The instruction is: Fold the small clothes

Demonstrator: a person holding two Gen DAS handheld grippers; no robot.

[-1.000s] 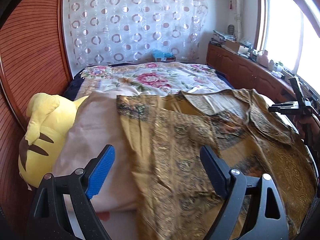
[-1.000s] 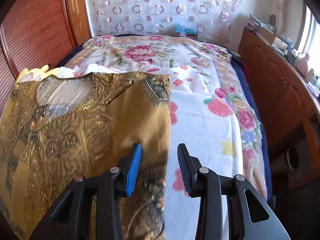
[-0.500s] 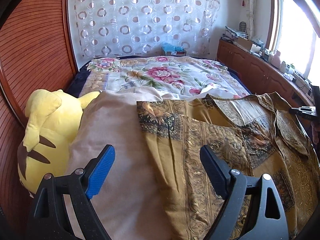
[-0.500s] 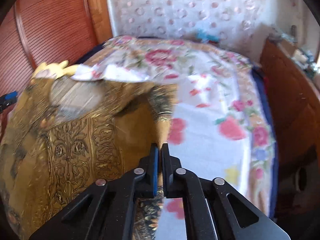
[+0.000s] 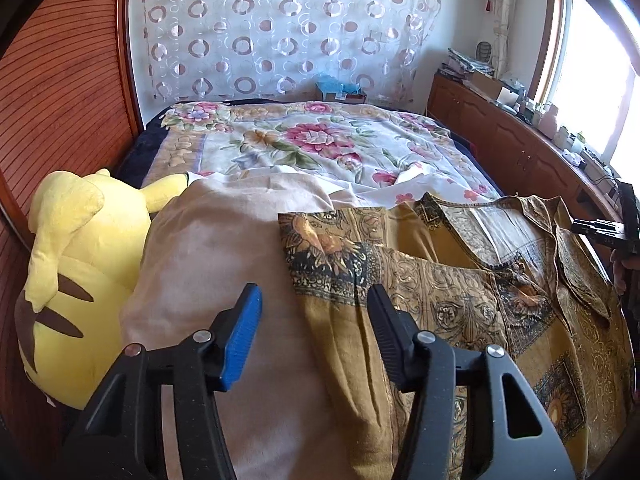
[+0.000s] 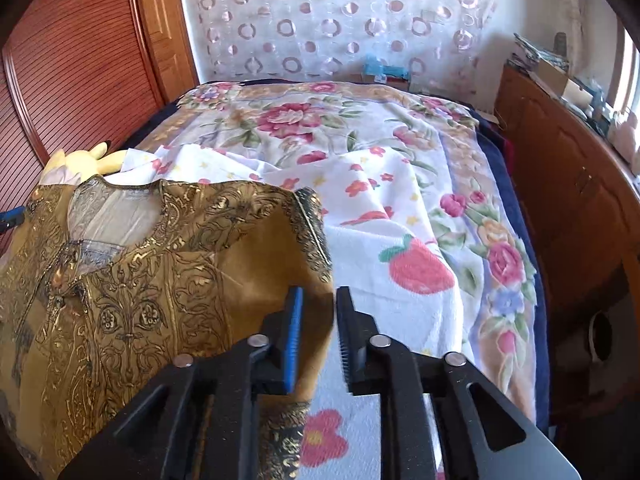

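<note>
Blouse: mustard-gold, dark ornate scrollwork, sunflower panels. Bedspread: cream, pink roses. Towel: white, red strawberries. Plush toy: yellow, brown stripes. Curtain: white, ring print. Pillow: plain beige.

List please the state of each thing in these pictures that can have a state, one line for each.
Gold patterned top: spread on the bed, one sleeve folded inward.
Left gripper: jaws apart, just been closing, over the sleeve edge, not pressing.
Right gripper: jaws slightly apart, just been opening, fabric edge between, not clamped.
Yellow plush toy: lying against the wooden wall.
</note>
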